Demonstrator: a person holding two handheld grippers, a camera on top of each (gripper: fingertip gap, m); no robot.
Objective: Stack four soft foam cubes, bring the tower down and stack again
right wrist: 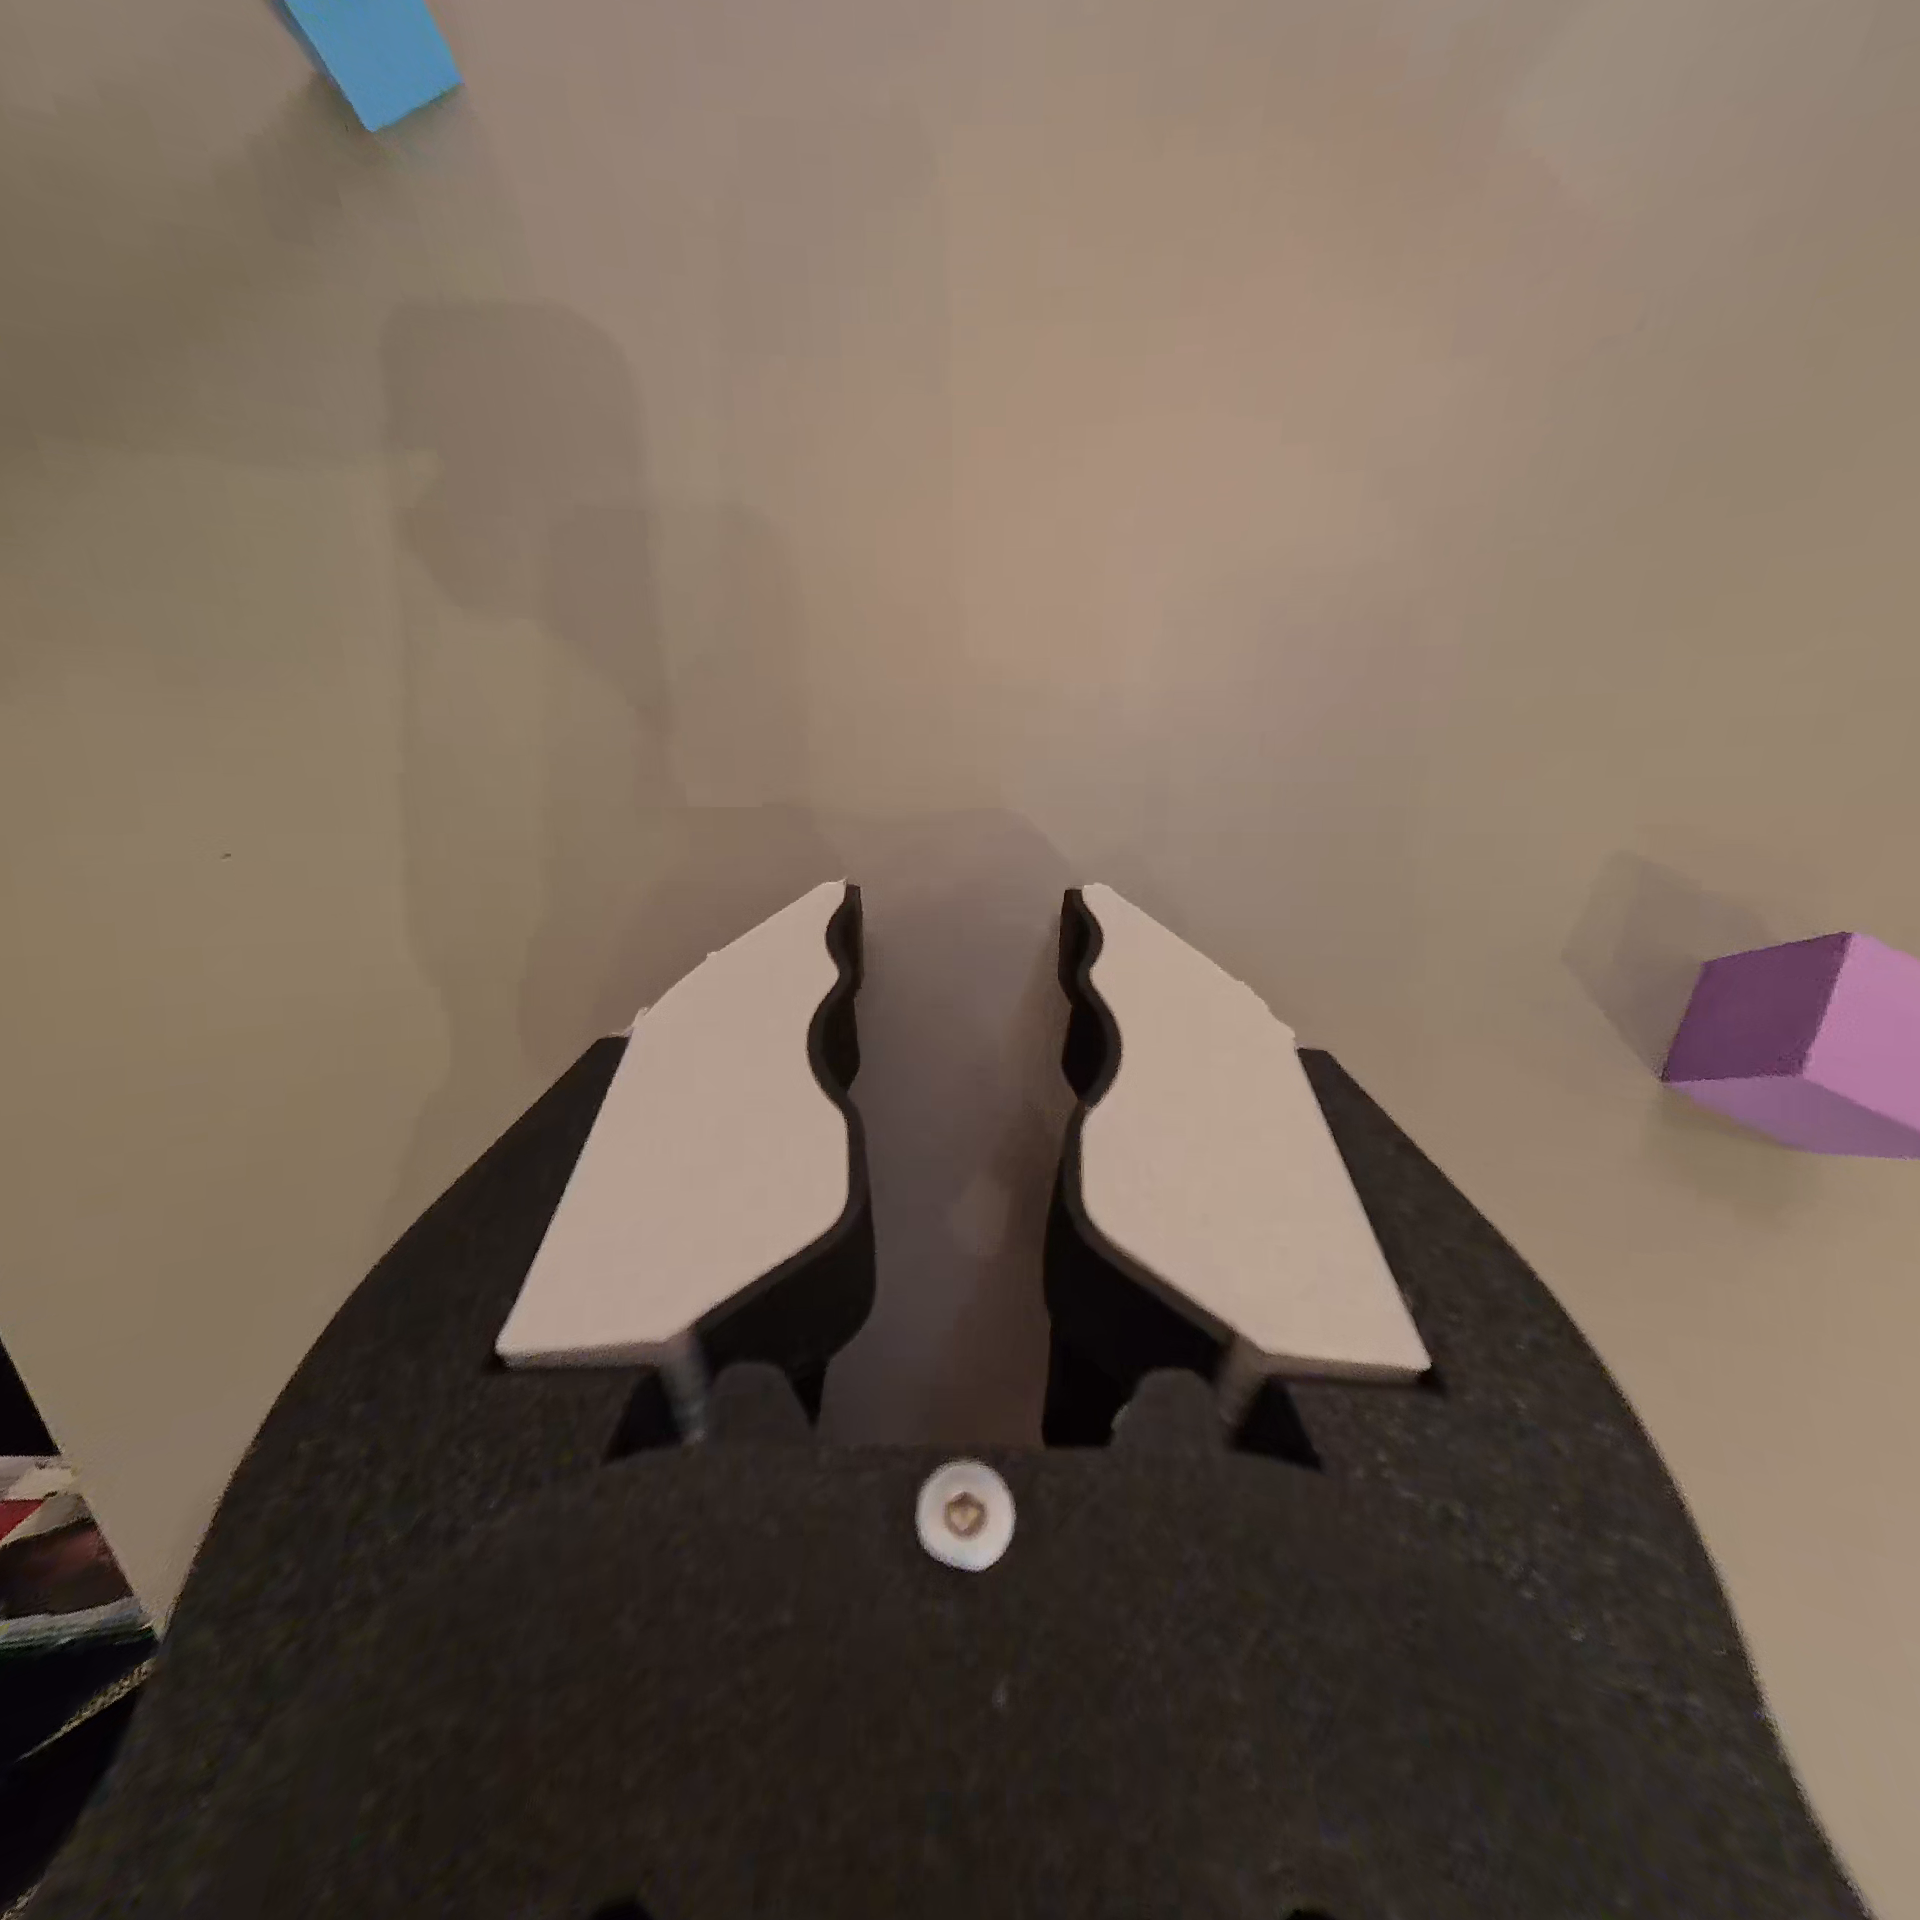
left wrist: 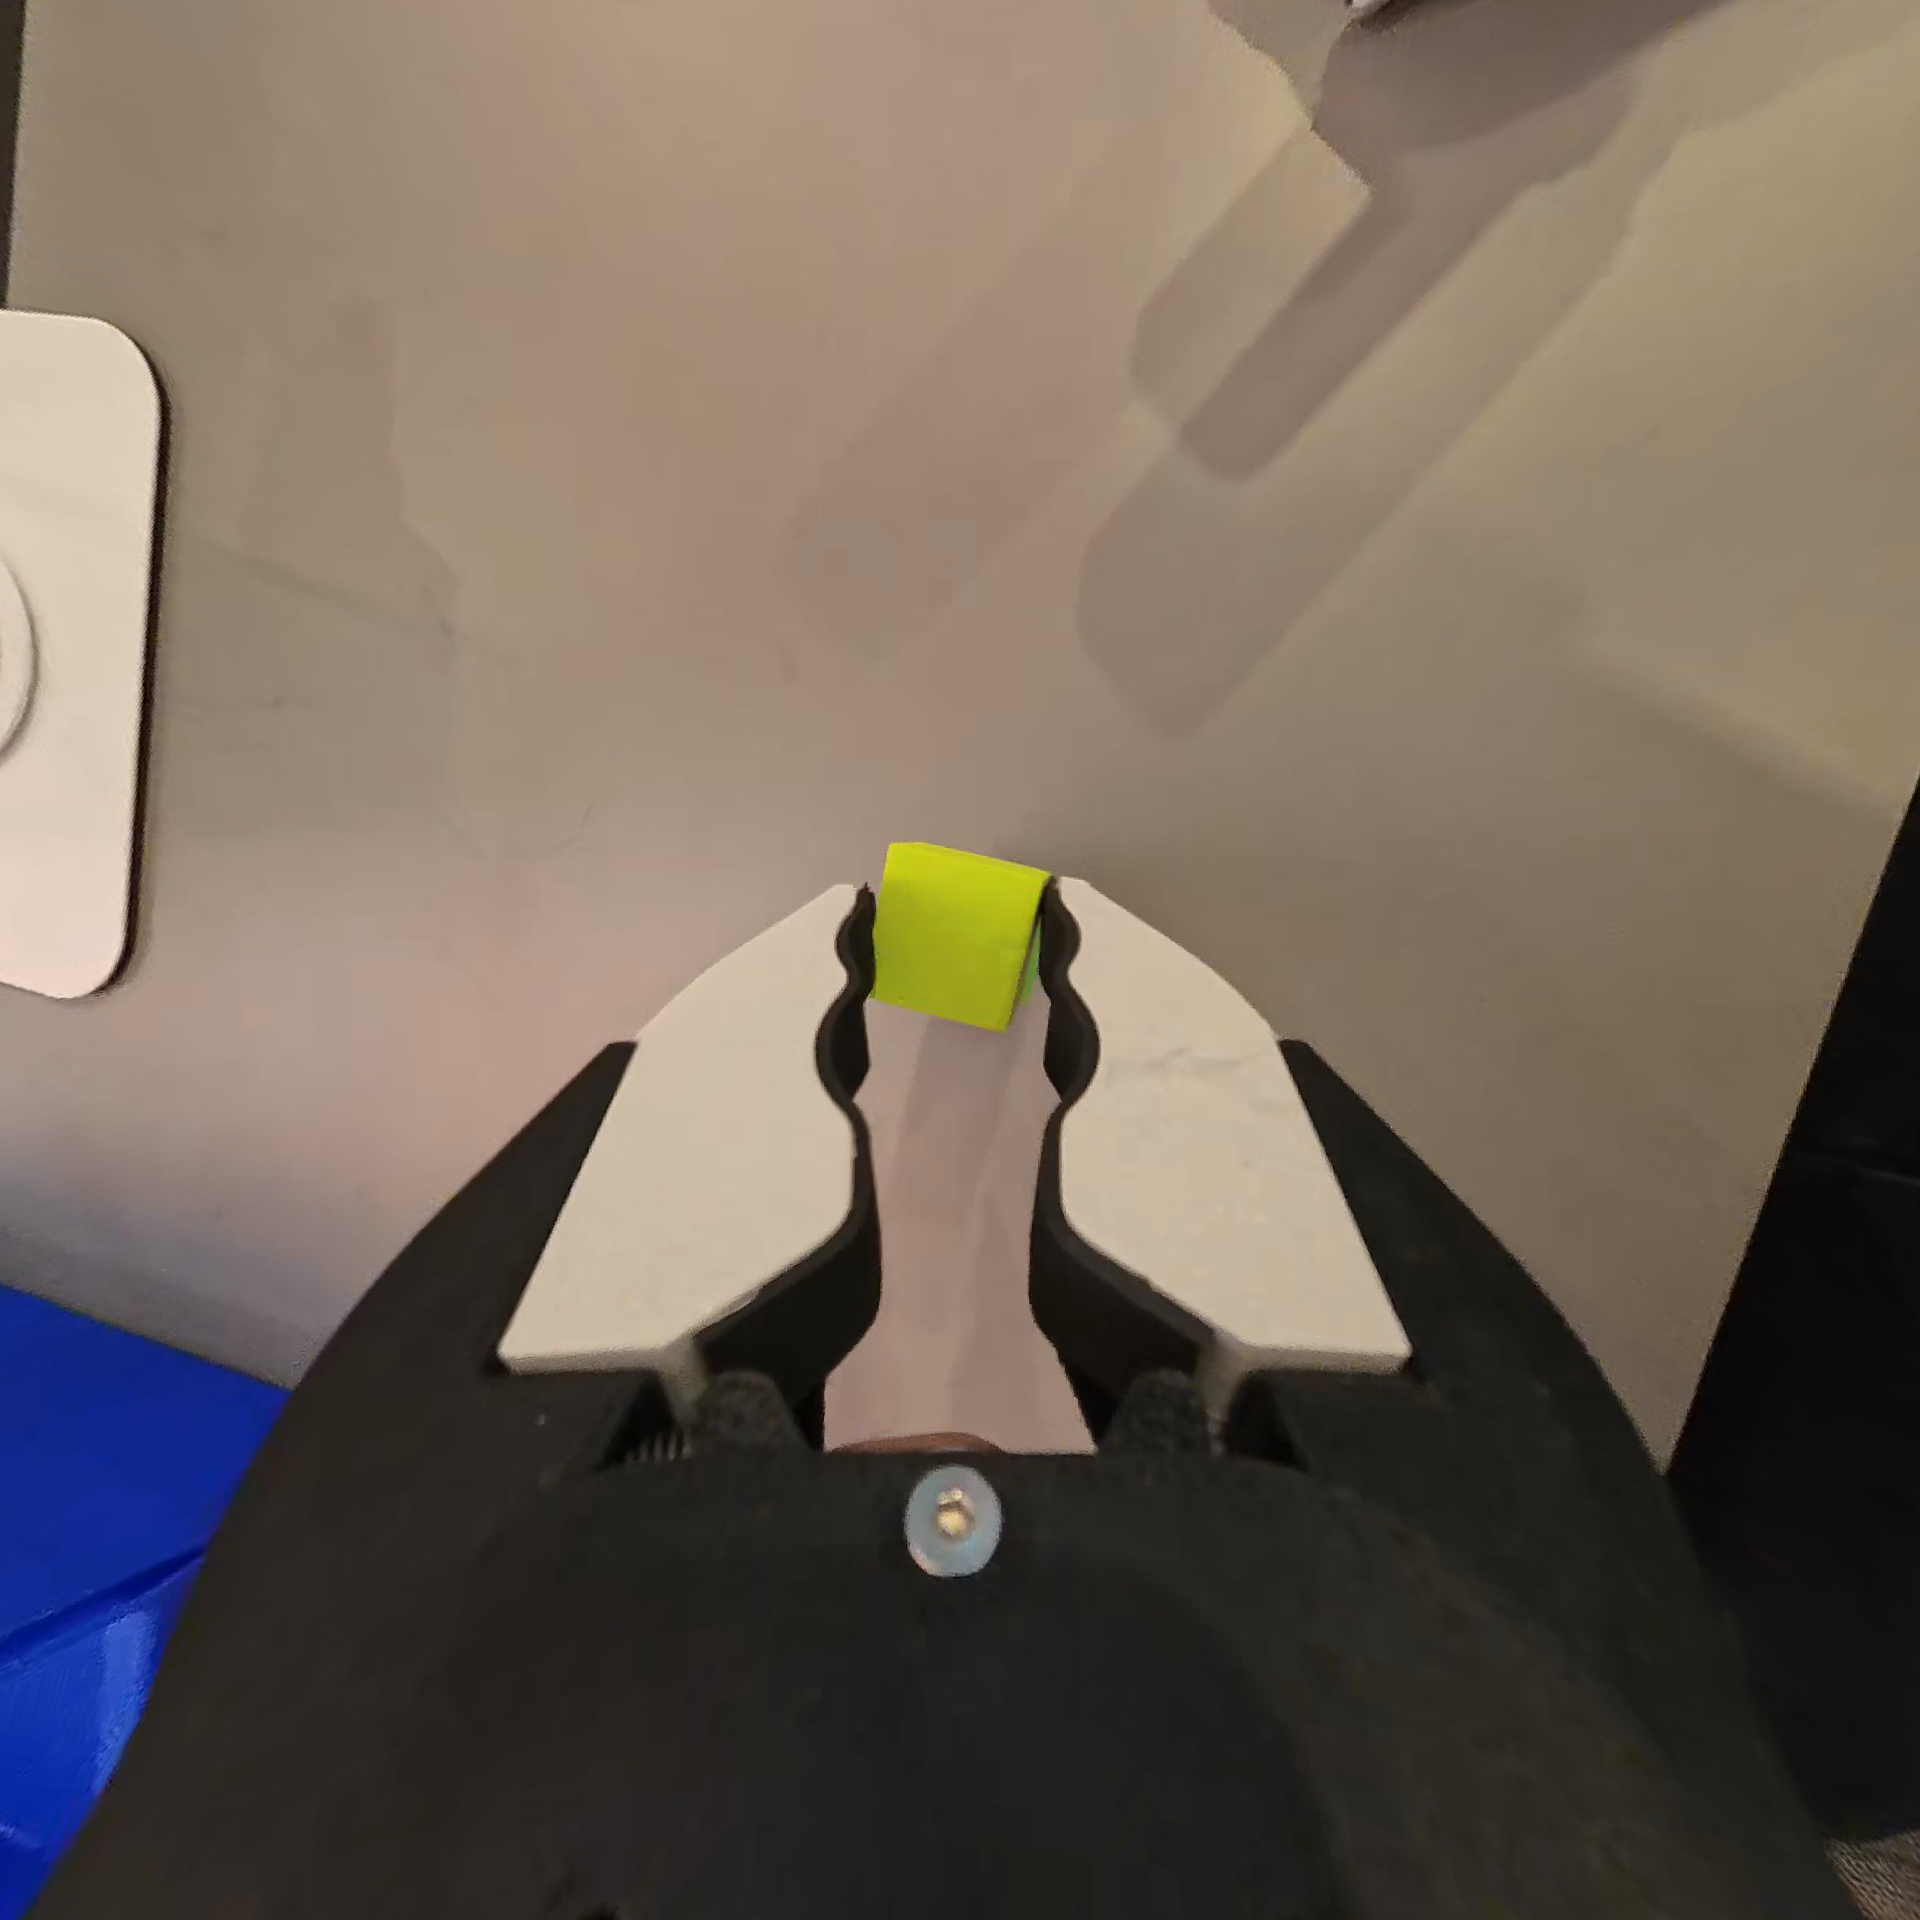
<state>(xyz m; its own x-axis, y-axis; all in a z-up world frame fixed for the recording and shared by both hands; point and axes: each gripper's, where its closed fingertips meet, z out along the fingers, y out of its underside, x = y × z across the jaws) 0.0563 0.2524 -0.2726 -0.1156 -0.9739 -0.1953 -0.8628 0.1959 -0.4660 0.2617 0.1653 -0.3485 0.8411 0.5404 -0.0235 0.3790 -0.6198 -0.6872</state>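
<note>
Three foam cubes are showing across the two wrist views, none of them resting on another. Left wrist view, working left to right: a white rounded plate [left wrist: 73, 655] is lying at the left edge on the beige tabletop [left wrist: 623, 468], a blue object [left wrist: 94, 1538] is sitting in the lower left corner, and at frame centre the left gripper [left wrist: 956, 914] is clamping a yellow-green cube [left wrist: 951, 940], both dark pads pressing its sides near the tips; the cube is riding slightly skewed, one corner dipping toward the lower right. A dark panel [left wrist: 1808, 1247] is closing off the right edge. Right wrist view, left to right: a blue cube [right wrist: 374, 52] is lying at the upper left corner, partly cut by the frame; the right gripper [right wrist: 961, 914] is hanging at centre with fingers parted and only bare table between them; a purple cube [right wrist: 1808, 1049] is lying loose at the right edge, well apart from the blue one. A fourth cube is not showing in either view. Judgement: no tower is standing in these views, cubes are lying scattered, so stacking is at an early point, with the yellow-green cube in hand, apparently on its way to be placed, and the rest waiting.
</note>
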